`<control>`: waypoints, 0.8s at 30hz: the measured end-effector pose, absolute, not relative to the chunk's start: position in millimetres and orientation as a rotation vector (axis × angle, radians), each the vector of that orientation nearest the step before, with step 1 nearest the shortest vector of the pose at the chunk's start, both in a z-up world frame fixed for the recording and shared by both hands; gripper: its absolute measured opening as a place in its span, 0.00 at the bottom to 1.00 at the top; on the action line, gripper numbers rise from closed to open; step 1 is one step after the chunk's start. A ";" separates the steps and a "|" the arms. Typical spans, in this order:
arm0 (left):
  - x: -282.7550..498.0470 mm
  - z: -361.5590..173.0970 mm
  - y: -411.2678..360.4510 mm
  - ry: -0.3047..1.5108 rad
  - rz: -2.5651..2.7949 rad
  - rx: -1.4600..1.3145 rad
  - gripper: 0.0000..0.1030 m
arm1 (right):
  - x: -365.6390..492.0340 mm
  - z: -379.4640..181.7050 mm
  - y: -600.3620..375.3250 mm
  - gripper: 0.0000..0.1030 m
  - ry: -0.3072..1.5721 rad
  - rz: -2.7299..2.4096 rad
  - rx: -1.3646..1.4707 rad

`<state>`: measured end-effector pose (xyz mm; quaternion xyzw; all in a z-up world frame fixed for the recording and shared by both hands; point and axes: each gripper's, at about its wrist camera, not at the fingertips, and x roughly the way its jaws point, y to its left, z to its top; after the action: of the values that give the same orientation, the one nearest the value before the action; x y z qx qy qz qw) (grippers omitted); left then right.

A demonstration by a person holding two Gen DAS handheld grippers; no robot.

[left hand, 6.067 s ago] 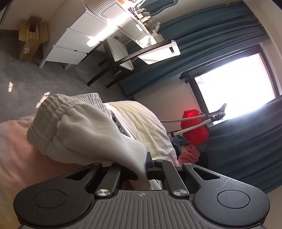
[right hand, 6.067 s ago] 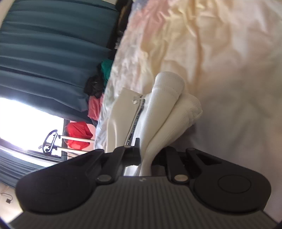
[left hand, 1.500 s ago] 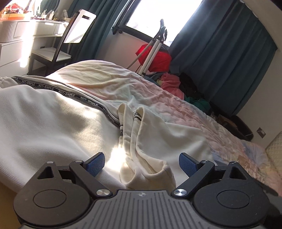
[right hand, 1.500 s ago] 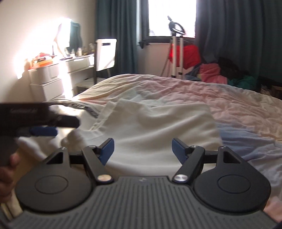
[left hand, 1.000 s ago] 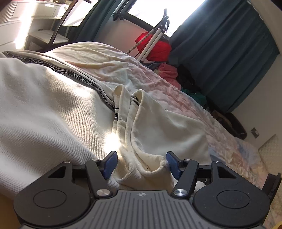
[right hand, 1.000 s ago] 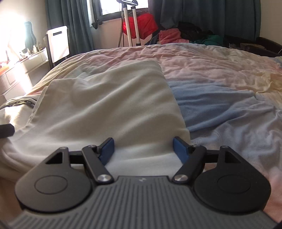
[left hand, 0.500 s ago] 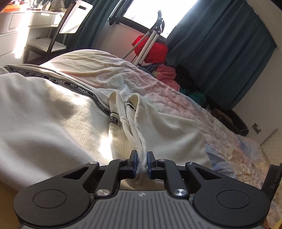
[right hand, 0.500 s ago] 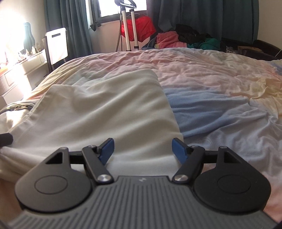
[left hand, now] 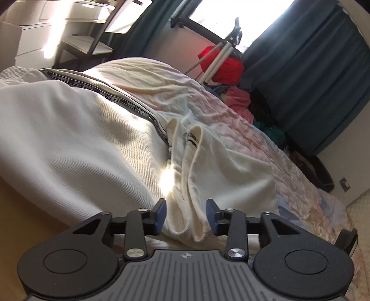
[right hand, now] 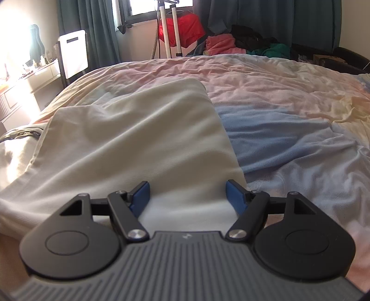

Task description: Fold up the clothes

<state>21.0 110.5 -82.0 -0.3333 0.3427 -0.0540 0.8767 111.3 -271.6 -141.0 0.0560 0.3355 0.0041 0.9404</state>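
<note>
Lying spread across the bed, cream garment, long axis running away toward the window. Bunched collar fold sitting squarely between pads of left claw, jaws partly apart, gripping nothing. Right claw wide open over near hem, empty, right edge of cloth just inside its right pad. Left claw nearer the zip seam.

Place: a home bedroom | ahead of the claws lay a bed under a rumpled pastel cover | beyond it hung dark teal curtains beside a window | far left stood a white dresser and chair | heaped clothes beyond the bed
</note>
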 end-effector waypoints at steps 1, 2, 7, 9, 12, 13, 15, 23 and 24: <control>17.9 -80.1 118.0 0.702 -0.090 -0.736 0.56 | 110.9 -140.9 -271.9 0.72 0.686 0.009 0.120; 14.7 -78.3 125.5 0.688 -0.068 -0.775 0.59 | 110.7 -140.5 -272.0 0.73 0.688 0.009 0.123; -1.4 -70.2 161.8 0.621 0.042 -0.968 0.82 | 109.3 -139.2 -269.5 0.73 0.692 0.008 0.120; -9.8 -72.1 170.3 0.617 0.072 -1.024 0.83 | 108.4 -139.2 -268.0 0.72 0.693 0.005 0.110; -22.5 -74.9 183.1 0.611 0.117 -1.108 0.86 | 104.7 -137.3 -266.4 0.72 0.691 0.000 0.102; -26.7 -75.9 187.4 0.608 0.132 -1.136 0.87 | 103.8 -136.4 -266.5 0.72 0.690 -0.001 0.102; -28.0 -83.3 197.2 0.615 0.159 -1.184 0.89 | 102.3 -134.5 -267.0 0.72 0.691 -0.006 0.109; -15.9 -124.7 256.9 0.521 0.319 -1.375 0.80 | 100.3 -125.4 -263.2 0.72 0.663 -0.021 0.087; -13.1 -125.5 263.8 0.491 0.344 -1.384 0.80 | 99.6 -122.6 -262.5 0.72 0.650 -0.011 0.085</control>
<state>-13.1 263.8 -125.5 -0.6283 0.2230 0.1560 0.7288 99.6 -262.5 -122.6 0.0416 0.3191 -0.0054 0.9468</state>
